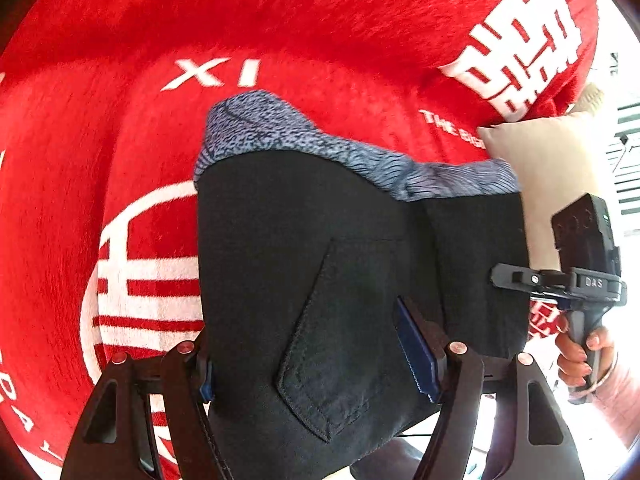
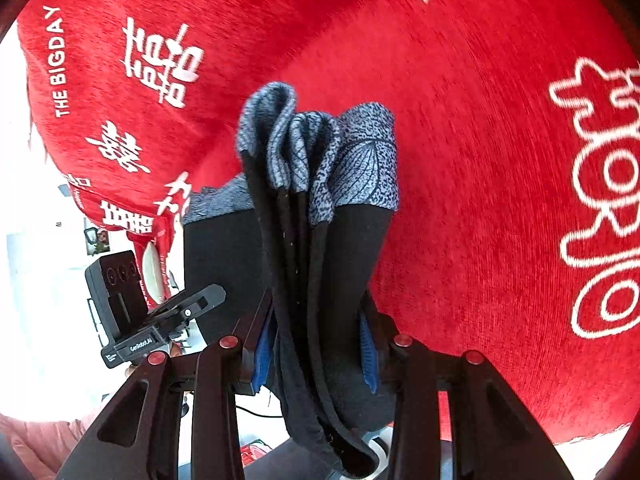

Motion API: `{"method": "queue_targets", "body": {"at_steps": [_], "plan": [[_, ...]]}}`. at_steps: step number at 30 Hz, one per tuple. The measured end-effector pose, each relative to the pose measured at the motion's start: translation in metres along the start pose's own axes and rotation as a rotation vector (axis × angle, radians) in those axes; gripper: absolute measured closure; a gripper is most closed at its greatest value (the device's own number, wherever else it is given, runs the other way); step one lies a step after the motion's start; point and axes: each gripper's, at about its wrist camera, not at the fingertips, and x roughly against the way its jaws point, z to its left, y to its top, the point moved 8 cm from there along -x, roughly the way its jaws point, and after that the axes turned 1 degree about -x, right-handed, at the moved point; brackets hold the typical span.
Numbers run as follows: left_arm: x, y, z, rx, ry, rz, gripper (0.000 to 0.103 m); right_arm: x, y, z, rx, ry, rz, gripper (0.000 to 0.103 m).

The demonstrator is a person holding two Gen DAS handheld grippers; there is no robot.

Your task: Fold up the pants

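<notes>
Surface: red blanket point(image 1: 320, 32), white lettering.
Pants point(image 1: 320, 280): black, patterned blue-grey hems, folded, lifted.
Left gripper point(image 1: 316, 364): clamped on pants.
Right gripper point(image 2: 316, 344): clamped on pants.

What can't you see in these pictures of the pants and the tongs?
- Left wrist view: the pants fill the gap of the left tongs; their lower end runs off the bottom edge.
- Right wrist view: bunched layers between the right tongs hide how many folds there are.
- Both views: the pants cover part of the red blanket.
</notes>
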Motion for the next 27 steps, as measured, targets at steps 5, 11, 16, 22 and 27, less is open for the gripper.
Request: {"method": "queue_targets", "body": {"at_steps": [5, 11, 16, 22, 27], "plan": [[-0.008, -0.002, 0.01, 0.002, 0.062, -0.018, 0.03, -0.003, -0.002, -0.015, -0.002, -0.034, -0.022, 0.06], [-0.01, 0.0, 0.009, -0.024, 0.168, -0.034, 0.021, -0.011, -0.001, -0.022, 0.076, -0.199, -0.049, 0.048], [-0.008, 0.0, 0.008, -0.048, 0.247, -0.039, 0.014, -0.013, 0.001, -0.02, 0.148, -0.314, -0.077, 0.042], [-0.001, -0.002, 0.01, -0.065, 0.308, -0.025, 0.007, -0.006, 0.001, -0.016, 0.208, -0.419, -0.089, 0.032], [0.01, -0.008, 0.017, -0.05, 0.349, -0.014, 0.0, 0.002, -0.002, -0.013, 0.201, -0.508, -0.087, 0.028]]}}
